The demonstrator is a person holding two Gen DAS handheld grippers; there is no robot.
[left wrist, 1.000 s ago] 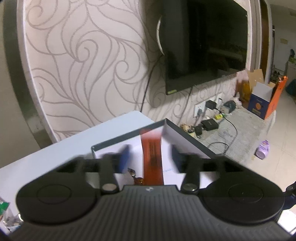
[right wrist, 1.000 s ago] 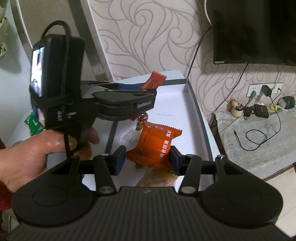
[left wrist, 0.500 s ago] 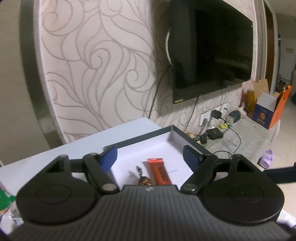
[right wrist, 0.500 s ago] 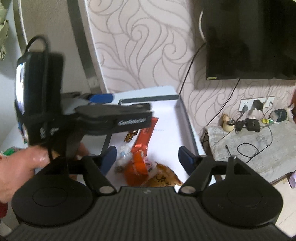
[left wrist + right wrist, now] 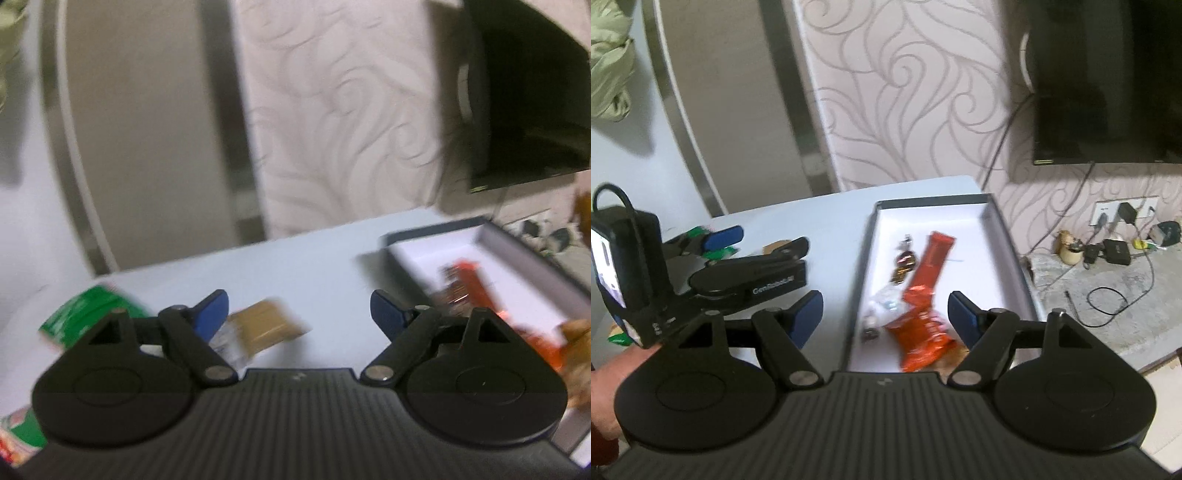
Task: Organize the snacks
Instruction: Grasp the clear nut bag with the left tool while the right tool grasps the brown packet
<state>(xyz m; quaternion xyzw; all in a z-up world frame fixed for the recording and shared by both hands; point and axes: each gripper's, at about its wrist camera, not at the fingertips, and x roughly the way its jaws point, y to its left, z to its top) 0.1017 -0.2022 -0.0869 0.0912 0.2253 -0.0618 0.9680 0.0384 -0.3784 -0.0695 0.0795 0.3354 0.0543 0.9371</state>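
Orange packets (image 5: 923, 314) lie mid-frame in box (image 5: 1008, 236); both grippers' jaws apart, empty. Risk: blurred left gripper (image 5: 299, 310) overshoots tan snack (image 5: 267, 326).

The whole left wrist view is smeared by motion: the tan packet (image 5: 264, 328) at lower centre and the green packet (image 5: 86, 317) at lower left show no readable print, and the left gripper (image 5: 297, 314) body covers their near ends. The box (image 5: 535, 266) runs off the right edge, its snacks only streaks. In the right wrist view the brown snack (image 5: 955, 354) at lower centre is mostly hidden behind the orange packet (image 5: 921, 332).
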